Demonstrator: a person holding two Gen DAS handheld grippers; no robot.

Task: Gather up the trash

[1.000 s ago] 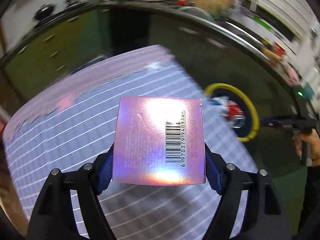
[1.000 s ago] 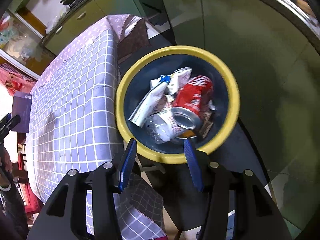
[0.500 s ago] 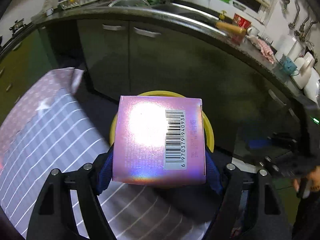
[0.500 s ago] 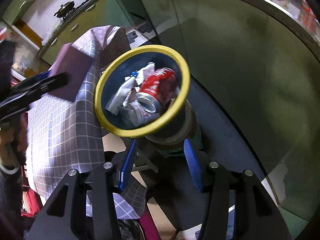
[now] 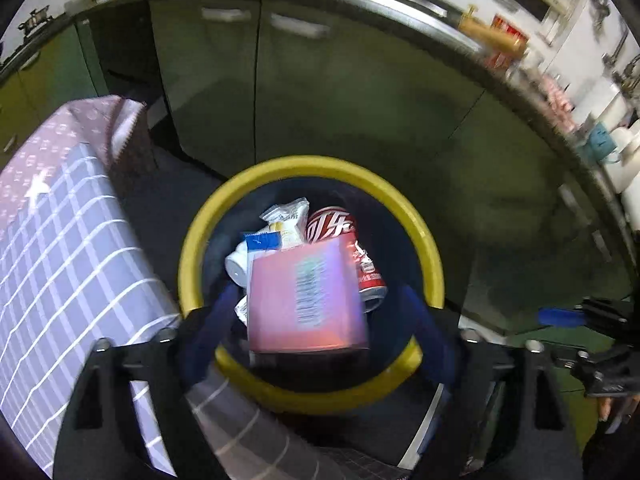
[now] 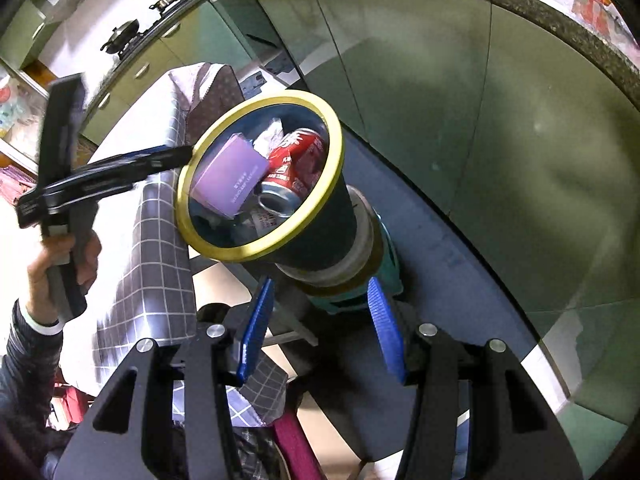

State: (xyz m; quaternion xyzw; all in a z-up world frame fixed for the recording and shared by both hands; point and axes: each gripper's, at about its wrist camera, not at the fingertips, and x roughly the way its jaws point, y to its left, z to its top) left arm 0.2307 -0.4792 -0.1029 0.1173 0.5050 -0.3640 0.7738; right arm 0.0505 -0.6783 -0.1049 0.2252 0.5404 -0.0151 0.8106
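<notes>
The pink box has left our left gripper: half a second back it sat clamped between the blue pads, and now it lies inside the bin with the jaws spread wide to either side of it, touching nothing. The box is blurred in the left wrist view, barcode face up and tilted, so we cannot quite tell whether it has settled or is mid-fall. From the right wrist view the same box shows lilac and lies against the near-left inner wall of the bin, resting on the other rubbish. Just beside it is a red drink can, open end facing us, with a white crumpled wrapper behind. In the left wrist view that can peeks out past the box's far edge, next to a white and yellow snack packet and a blue-and-white wrapper.

Our left gripper shows in the right wrist view as a black bar reaching to the yellow rim, gripped by our left hand. Our right gripper hangs low and near the bin's base, blue pads well apart, holding nothing. The bin stands beside the table with the checked lilac tablecloth, in front of the green kitchen cabinets.
</notes>
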